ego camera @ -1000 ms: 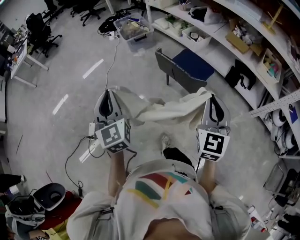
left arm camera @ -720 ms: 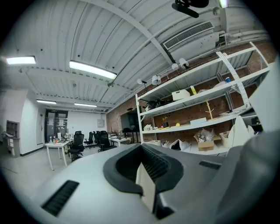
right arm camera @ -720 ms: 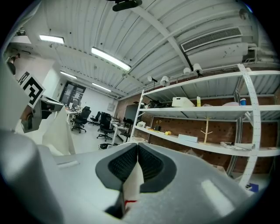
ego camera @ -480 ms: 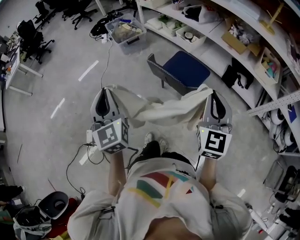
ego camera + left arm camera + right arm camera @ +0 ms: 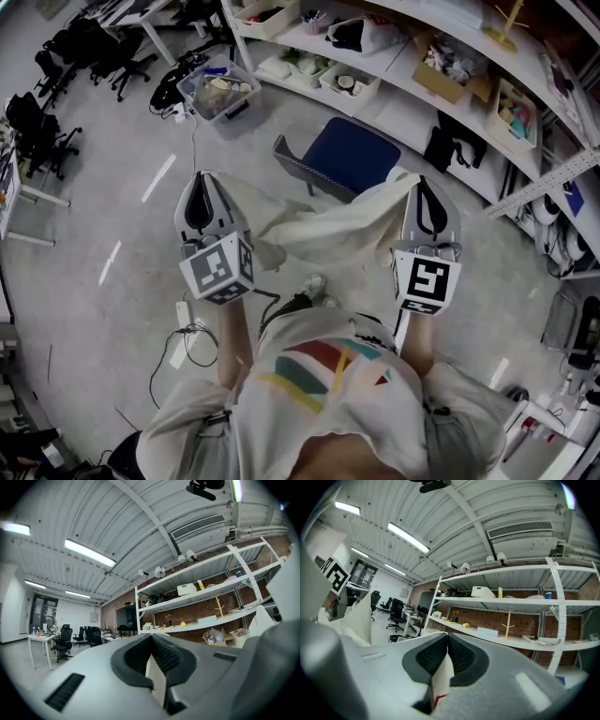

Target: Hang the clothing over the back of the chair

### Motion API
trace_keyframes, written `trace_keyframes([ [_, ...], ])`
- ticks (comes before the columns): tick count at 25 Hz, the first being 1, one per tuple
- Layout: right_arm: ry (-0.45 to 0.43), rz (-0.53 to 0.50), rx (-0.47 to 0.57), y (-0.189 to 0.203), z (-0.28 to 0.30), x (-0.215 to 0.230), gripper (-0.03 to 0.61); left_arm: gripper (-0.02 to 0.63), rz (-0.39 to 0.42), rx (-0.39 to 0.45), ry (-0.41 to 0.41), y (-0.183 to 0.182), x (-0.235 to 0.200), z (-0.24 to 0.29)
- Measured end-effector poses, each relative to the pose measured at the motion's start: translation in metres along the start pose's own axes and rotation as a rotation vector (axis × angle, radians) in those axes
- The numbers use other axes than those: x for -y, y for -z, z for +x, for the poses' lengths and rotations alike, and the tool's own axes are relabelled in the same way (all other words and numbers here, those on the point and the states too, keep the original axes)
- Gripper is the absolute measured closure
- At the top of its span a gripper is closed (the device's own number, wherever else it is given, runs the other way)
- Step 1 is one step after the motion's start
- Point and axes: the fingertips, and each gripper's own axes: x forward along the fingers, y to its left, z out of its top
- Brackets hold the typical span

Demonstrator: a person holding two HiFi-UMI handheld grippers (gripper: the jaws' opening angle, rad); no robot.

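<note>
A cream garment point(image 5: 328, 230) hangs stretched between the two grippers, above the floor and near the chair point(image 5: 361, 155). The left gripper point(image 5: 201, 180) has its jaws pinched shut on one edge of it; in the left gripper view a pale fold stands clamped between the dark ribbed pads point(image 5: 166, 654). The right gripper point(image 5: 424, 184) has its jaws narrowed on the other edge, where a pale fold with a red bit low down shows between them. The garment sags in the middle. The chair has a blue seat, its grey back on the side nearer the person. Shelves point(image 5: 422, 89) stand behind it.
</note>
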Motion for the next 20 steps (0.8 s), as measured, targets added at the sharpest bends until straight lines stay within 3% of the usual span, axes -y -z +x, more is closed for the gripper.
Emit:
trace_keyframes([
  [10, 0.108, -0.111, -0.011, -0.009, 0.025, 0.013, 0.568, 0.600, 0.041, 0.063, 0.053, -0.018, -0.013, 0.065],
  [20, 0.250, -0.270, 0.098, -0.090, 0.049, 0.063, 0.568, 0.600, 0.094, 0.217, 0.099, -0.096, -0.026, 0.148],
])
